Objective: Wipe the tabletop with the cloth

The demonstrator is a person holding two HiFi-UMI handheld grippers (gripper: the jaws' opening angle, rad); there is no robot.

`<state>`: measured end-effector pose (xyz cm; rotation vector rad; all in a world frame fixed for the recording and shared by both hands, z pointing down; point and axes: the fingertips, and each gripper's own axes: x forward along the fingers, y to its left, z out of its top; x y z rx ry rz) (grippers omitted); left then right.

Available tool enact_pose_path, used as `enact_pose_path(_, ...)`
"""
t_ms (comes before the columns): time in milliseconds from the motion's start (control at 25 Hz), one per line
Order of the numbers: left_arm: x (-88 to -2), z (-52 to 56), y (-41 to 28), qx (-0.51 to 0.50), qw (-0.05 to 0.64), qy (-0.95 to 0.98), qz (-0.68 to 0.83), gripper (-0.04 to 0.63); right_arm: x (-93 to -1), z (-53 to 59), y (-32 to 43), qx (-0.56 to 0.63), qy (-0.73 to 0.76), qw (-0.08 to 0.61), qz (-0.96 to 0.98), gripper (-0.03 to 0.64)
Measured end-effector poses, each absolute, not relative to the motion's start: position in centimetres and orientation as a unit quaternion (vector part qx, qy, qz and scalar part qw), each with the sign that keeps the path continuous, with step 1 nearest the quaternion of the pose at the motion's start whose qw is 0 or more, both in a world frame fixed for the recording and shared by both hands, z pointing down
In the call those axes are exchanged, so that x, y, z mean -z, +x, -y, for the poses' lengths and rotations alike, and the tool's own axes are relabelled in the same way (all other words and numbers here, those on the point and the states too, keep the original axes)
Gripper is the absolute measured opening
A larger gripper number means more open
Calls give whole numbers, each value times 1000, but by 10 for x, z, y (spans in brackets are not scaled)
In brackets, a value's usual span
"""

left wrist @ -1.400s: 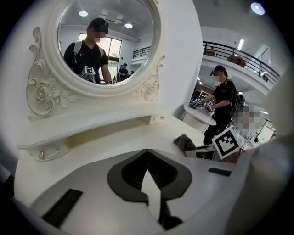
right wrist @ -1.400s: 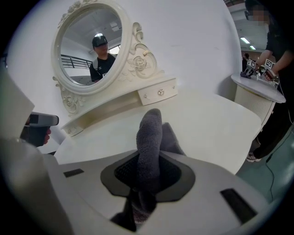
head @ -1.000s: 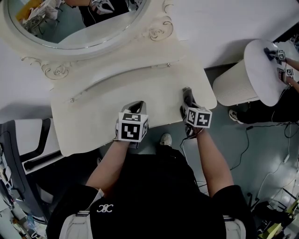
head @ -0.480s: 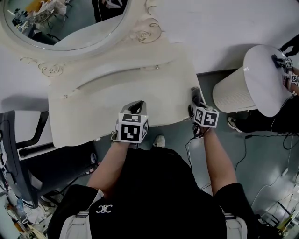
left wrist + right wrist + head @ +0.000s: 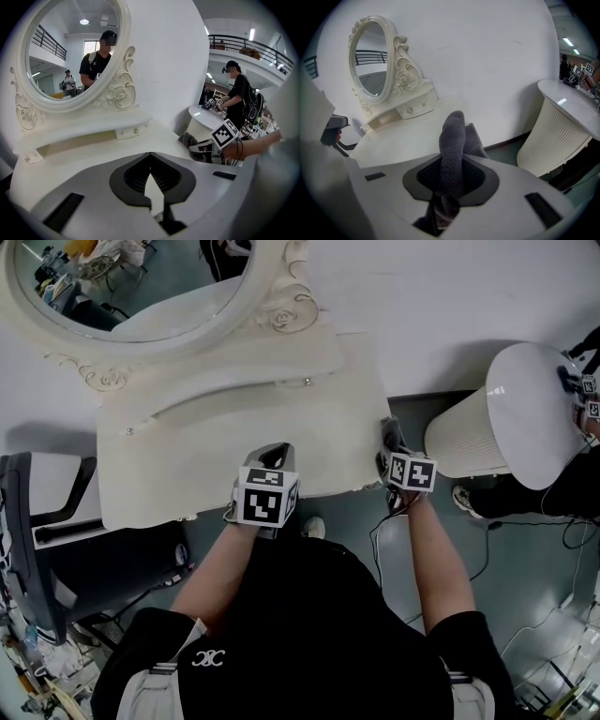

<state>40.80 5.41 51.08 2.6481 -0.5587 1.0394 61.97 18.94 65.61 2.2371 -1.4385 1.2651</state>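
At the tabletop's (image 5: 187, 465) right edge, the right gripper (image 5: 453, 176) is clamping the cloth (image 5: 453, 136), a grey fold standing up between its jaws. The left gripper (image 5: 151, 180) is hovering near the front edge, jaws together at the tips and holding nothing.

Risks:
- The cloth is sitting at the very edge, so a stroke outward would be carrying it off the top.
- Only a narrow fold is pinched, so pressing down hard could be dragging it loose.

Poorly seen:
- The cloth is possibly touching the surface, but contact is unclear.
- From the head view, the cube (image 5: 412, 472) is covering most of the right jaws.
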Motion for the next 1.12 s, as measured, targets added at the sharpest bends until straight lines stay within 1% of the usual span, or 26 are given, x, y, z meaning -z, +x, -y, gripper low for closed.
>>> enact_pose_path(440,-511,-52,425,-360,119,908,179,6,-656,-149,641,-411,748,128,505,83)
enact_pose_path(760,-516,-16,433,-364,127,902,194,6,-656,-101,674,-403,746,141,511,83)
enact_pose_path(1120,-525,24,461,-366,136,904,171,6,-655,-36,718,-396,737,161,523,83)
